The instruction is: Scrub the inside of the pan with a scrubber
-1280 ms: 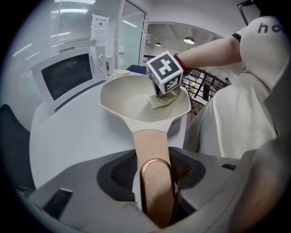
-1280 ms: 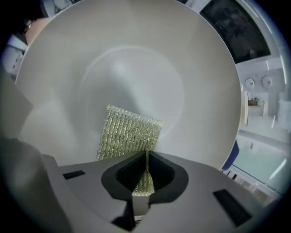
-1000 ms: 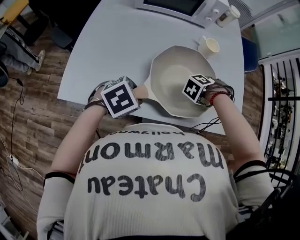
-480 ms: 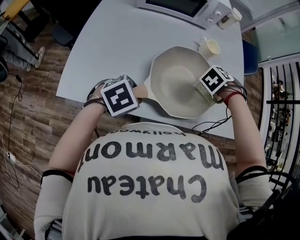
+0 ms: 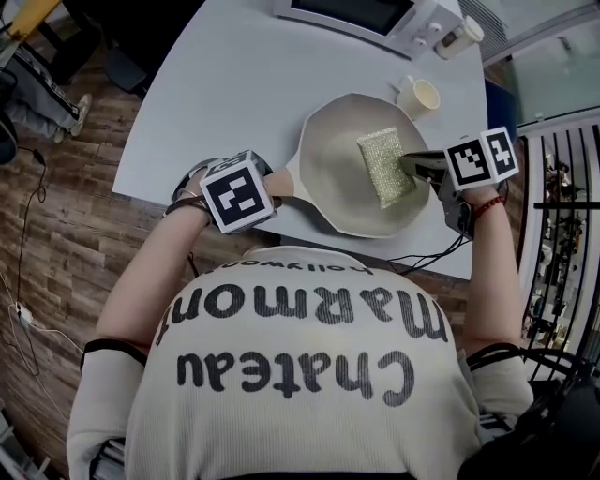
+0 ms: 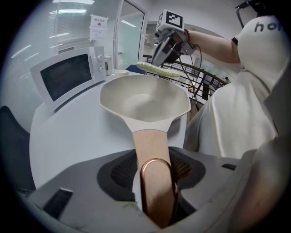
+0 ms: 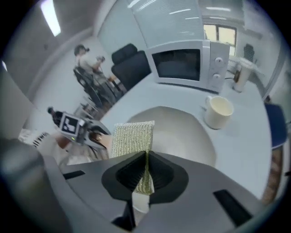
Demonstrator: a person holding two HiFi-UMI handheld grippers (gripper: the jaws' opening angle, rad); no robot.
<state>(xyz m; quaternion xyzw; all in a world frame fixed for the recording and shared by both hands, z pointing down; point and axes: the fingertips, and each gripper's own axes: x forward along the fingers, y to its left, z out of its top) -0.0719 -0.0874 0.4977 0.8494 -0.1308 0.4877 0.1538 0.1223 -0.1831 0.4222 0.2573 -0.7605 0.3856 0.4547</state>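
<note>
A cream pan (image 5: 342,178) sits on the white table near its front edge, with its tan wooden handle (image 6: 152,150) pointing at me. My left gripper (image 5: 267,192) is shut on that handle (image 5: 281,186), whose copper loop shows between the jaws. My right gripper (image 5: 412,164) is shut on one end of a flat yellow-green scrubber (image 5: 384,164), which hangs above the pan's right side. In the right gripper view the scrubber (image 7: 132,139) sticks out flat in front of the jaws, over the pan (image 7: 182,132). The left gripper view shows the scrubber (image 6: 159,69) raised above the pan's far rim.
A white microwave (image 5: 366,17) stands at the table's far edge, with a small jar (image 5: 457,33) beside it. A cream mug (image 5: 418,94) stands just behind the pan. A metal railing (image 5: 562,187) runs along the right. Cables hang off the table's front edge.
My right gripper has lifted out of the pan, swung to the right and rolled over. The scrubber, hidden under the gripper before, now shows flat above the pan. The left gripper has stayed put.
</note>
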